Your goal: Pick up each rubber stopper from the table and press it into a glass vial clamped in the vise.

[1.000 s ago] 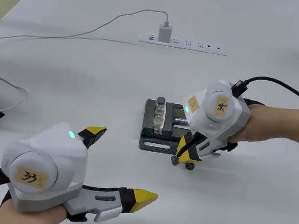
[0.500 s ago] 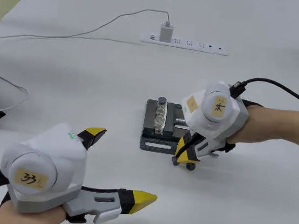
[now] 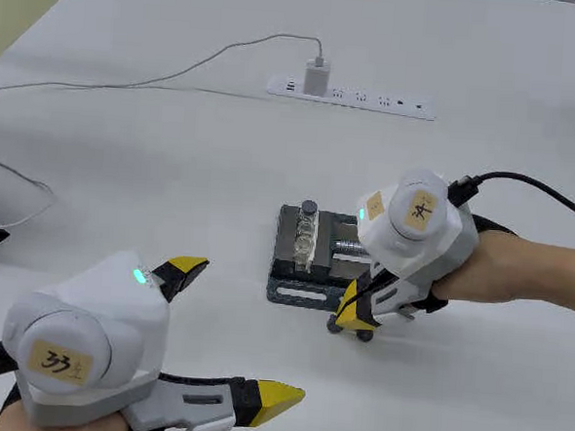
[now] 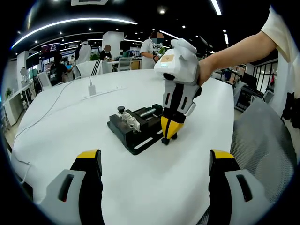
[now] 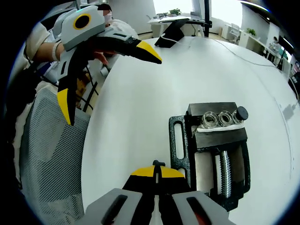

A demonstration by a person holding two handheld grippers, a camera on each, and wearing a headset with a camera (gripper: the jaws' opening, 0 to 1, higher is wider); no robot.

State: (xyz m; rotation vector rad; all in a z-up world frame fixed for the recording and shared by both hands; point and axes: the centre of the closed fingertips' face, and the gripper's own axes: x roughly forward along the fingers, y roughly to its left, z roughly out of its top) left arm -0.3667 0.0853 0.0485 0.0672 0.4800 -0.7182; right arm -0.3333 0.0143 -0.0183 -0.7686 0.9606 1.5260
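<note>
Because the right gripper (image 3: 355,320) stays clenched on a dark stopper (image 3: 363,334) low beside the vise (image 3: 297,294), the pickup seems unfinished, while the left gripper (image 3: 236,331) hangs released.

power strip (image 3: 351,95); charger (image 3: 316,79) plugged in; white cable (image 3: 219,52); mesh chair (image 5: 47,154)

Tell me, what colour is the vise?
The vise is black; the right gripper view shows it best.

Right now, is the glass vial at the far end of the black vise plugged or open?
Plugged: a round black stopper caps that vial; its two neighbours show bare mouths.
</note>
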